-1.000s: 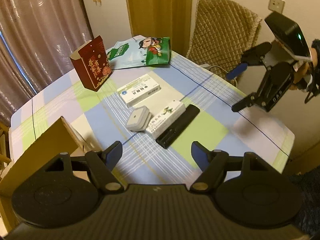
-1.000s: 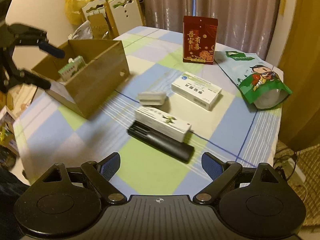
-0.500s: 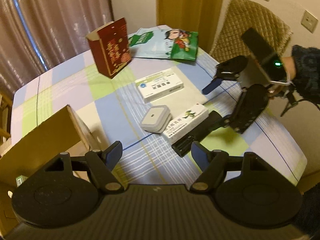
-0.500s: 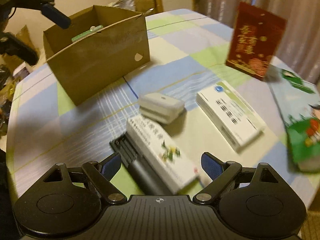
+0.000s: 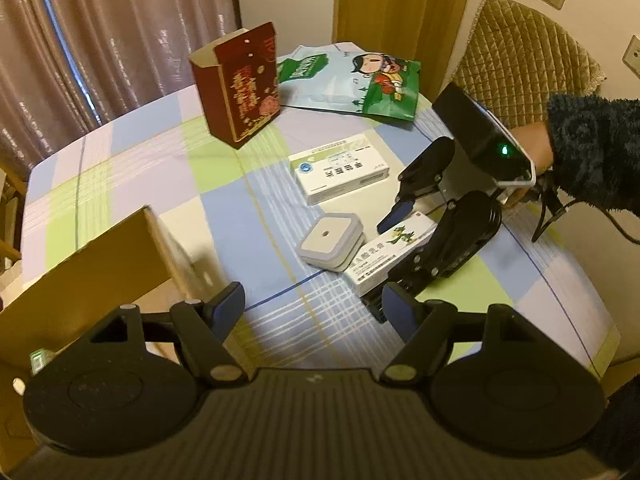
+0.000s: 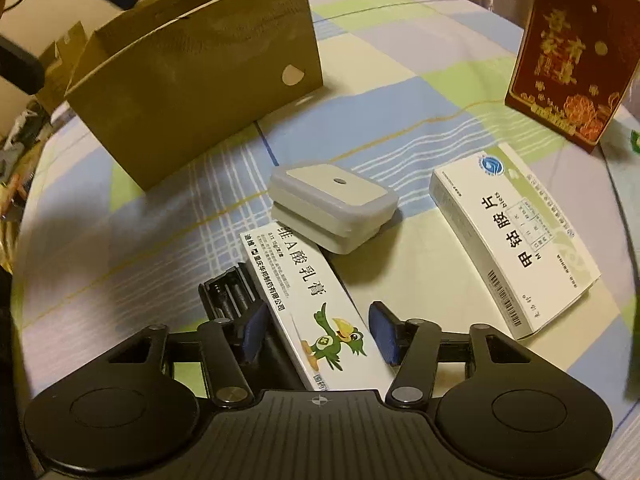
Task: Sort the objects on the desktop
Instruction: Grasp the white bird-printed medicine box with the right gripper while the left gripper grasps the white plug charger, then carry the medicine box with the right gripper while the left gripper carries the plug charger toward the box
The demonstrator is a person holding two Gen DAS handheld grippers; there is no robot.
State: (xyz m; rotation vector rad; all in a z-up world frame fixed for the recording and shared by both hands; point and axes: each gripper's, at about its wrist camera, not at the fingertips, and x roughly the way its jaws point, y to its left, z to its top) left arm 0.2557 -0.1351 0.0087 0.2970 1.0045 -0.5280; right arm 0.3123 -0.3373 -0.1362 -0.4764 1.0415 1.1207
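A long white ointment box (image 6: 316, 296) with a green bird print lies on the checked tablecloth, leaning on a black remote (image 6: 228, 292) whose battery bay is uncovered. My right gripper (image 6: 320, 328) is open and low, one finger on each side of that box's near end. From the left wrist view, the right gripper (image 5: 394, 248) straddles the ointment box (image 5: 384, 252). My left gripper (image 5: 312, 308) is open and holds nothing, hovering by the cardboard box (image 5: 100, 248). A grey square case (image 6: 332, 200) touches the ointment box's far end.
A white medicine box (image 6: 516, 240) lies to the right, with a red carton (image 6: 572, 60) standing beyond it. The open cardboard box (image 6: 200, 80) stands at far left. A snack bag (image 5: 352, 80) lies at the table's far edge, near a padded chair (image 5: 520, 60).
The right gripper has come down and forward from above the table edge, and its fingers now flank the ointment box. The left gripper has shifted a little and stays open.
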